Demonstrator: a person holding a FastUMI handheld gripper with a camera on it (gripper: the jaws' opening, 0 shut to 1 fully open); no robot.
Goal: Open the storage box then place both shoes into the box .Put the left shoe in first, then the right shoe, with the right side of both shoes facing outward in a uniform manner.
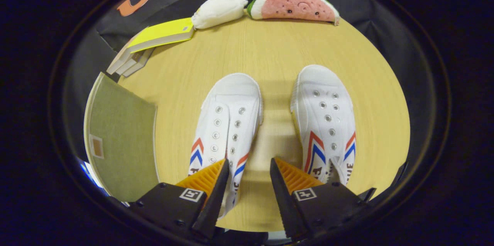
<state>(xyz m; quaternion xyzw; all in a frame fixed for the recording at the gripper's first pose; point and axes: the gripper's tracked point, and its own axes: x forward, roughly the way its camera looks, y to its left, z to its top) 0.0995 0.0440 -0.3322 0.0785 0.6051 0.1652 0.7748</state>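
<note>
Lying flat at the left of the wooden table [270,53], a green panel [123,138], which may be the storage box or its lid though I cannot tell which, has a small brown patch near its lower corner, and its near end is cut off behind the gripper body. Beyond it, at the table's far left corner, sits a stack of books [154,43] with a yellow cover on top; the lower books are partly hidden under it. Just to the right of the books lies a white plush toy [218,11], and beside that a plush watermelon slice [295,5], both against the far edge by the black cloth wall. Nearer the camera, two white lace-less canvas shoes with red and blue chevrons point away, toes toward the toys. One shoe [227,122] lies just ahead of the left finger, its heel hidden behind that finger. The other shoe [326,118] lies ahead of the right finger, its heel likewise covered, and the printing on its side is too small to make out. The shoes are well apart, bare table between them. The gripper [249,168] hovers with its jaws spread moderately wide, gripping nothing; whether the left finger touches the shoe I cannot tell.
</note>
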